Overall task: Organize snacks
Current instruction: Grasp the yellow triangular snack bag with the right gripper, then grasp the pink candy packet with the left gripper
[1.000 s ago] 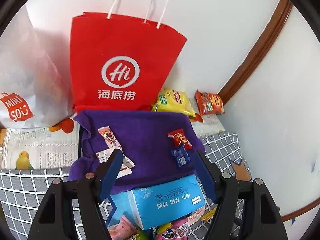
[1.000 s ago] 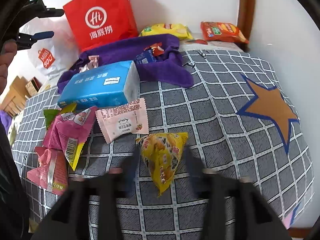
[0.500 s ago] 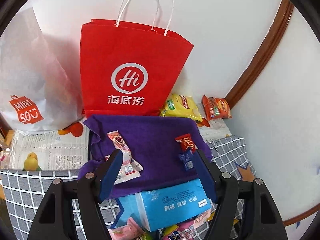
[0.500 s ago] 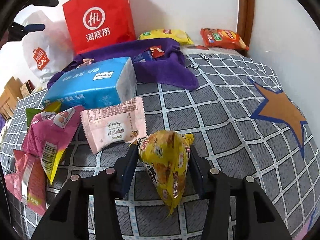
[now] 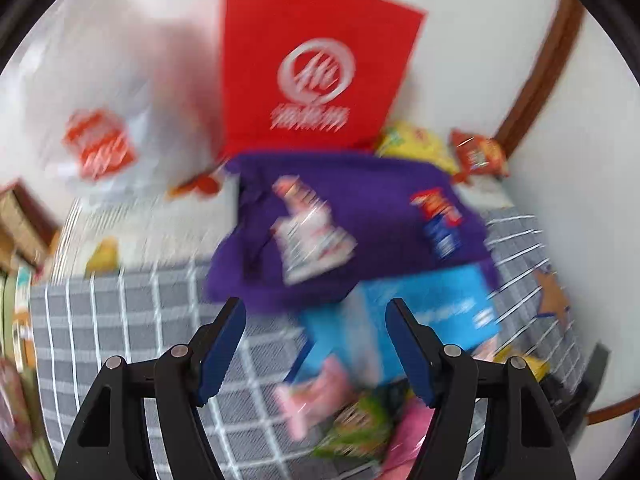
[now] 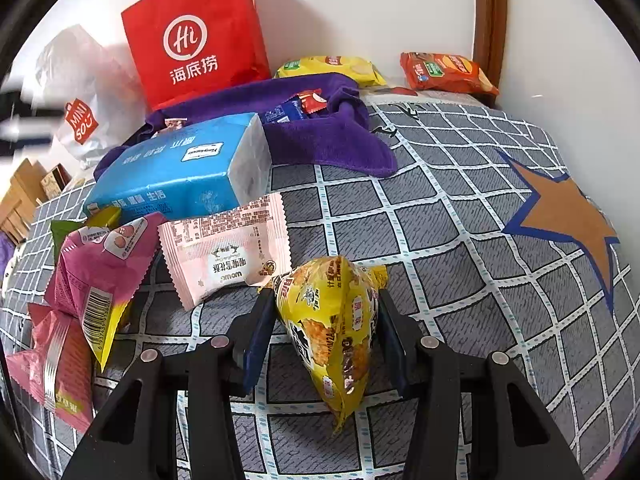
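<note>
My right gripper is shut on a yellow triangular snack packet on the grey checked bedcover. A pale pink packet, magenta packets and a blue tissue pack lie to its left. A purple towel behind holds small red and blue snacks. My left gripper is open and empty, held above the bedcover before the towel; that view is blurred.
A red paper bag and a white plastic bag stand against the wall. A yellow chip bag and an orange chip bag lie at the back. Cardboard boxes sit far left.
My right gripper has come forward around the yellow packet and closed on it. My left gripper has swung left and is moving, blurring its view.
</note>
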### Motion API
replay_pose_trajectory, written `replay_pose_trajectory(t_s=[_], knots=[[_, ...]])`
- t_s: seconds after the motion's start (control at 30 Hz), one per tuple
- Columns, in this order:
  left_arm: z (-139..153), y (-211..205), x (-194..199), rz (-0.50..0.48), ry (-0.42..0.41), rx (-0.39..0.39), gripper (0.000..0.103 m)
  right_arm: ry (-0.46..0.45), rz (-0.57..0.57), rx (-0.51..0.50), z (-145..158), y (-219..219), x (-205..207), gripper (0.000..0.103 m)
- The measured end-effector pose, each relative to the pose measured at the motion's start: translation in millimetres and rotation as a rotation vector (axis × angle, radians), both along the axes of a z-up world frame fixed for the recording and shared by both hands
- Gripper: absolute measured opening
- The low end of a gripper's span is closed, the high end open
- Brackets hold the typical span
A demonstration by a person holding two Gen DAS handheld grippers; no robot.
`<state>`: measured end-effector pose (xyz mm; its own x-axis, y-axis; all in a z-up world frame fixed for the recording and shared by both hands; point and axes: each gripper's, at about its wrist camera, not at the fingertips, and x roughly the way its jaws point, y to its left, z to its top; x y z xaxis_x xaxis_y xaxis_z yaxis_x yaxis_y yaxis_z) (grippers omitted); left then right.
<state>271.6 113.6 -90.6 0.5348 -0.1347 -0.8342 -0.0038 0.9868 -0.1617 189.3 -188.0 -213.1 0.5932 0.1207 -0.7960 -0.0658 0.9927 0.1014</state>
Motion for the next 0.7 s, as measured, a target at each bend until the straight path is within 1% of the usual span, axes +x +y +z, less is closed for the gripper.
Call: replay_pose_trajectory(t_s=[0.07, 0.17, 0.23, 0.3, 0.37, 0.4, 0.43, 0.47, 0.53, 0.6, 0.63, 0.7], knots=[[-22, 11, -10, 0.016, 0.037, -0.049, 0.07, 0.001, 0.001, -0.008, 0, 1, -1, 0.049], [-59, 11, -22, -0.001, 0.116, -0.101, 0.07, 0.0, 0.003, -0.033, 0, 5, -1, 0.049], [-73, 11, -25, 0.006, 0.136, -0.117, 0.07, 0.001, 0.004, -0.038, 0, 6, 0, 0.049], [-85, 8, -27, 0.006, 0.146, -0.155, 0.07, 0.003, 0.003, -0.028, 0, 5, 0, 0.049], [-93, 3, -26, 0.015, 0.152, -0.151, 0.068, 0.005, 0.002, -0.009, 0, 3, 0, 0.05], [-96, 1, -25, 0.026, 0.153, -0.139, 0.066, 0.006, 0.001, 0.001, 0, 1, 0, 0.05], [-97, -1, -26, 0.04, 0.148, -0.115, 0.057, 0.006, 0.001, 0.007, 0, 0, 0, 0.05], [-95, -4, -28, 0.037, 0.121, -0.087, 0.04, 0.007, 0.001, 0.01, -1, -1, 0, 0.05], [-94, -5, -30, 0.014, 0.119, -0.122, 0.031, 0.006, 0.001, 0.011, -1, -1, 0, 0.05], [-88, 1, -38, 0.022, 0.094, -0.143, 0.026, 0.006, 0.001, 0.013, 0, -1, 0, 0.05], [-84, 4, -45, 0.024, 0.074, -0.131, 0.026, 0.006, 0.001, 0.013, -1, -1, 0, 0.05], [-77, 14, -61, 0.032, 0.064, -0.11, 0.026, 0.006, 0.0, 0.02, 0, -2, 0, 0.05]])
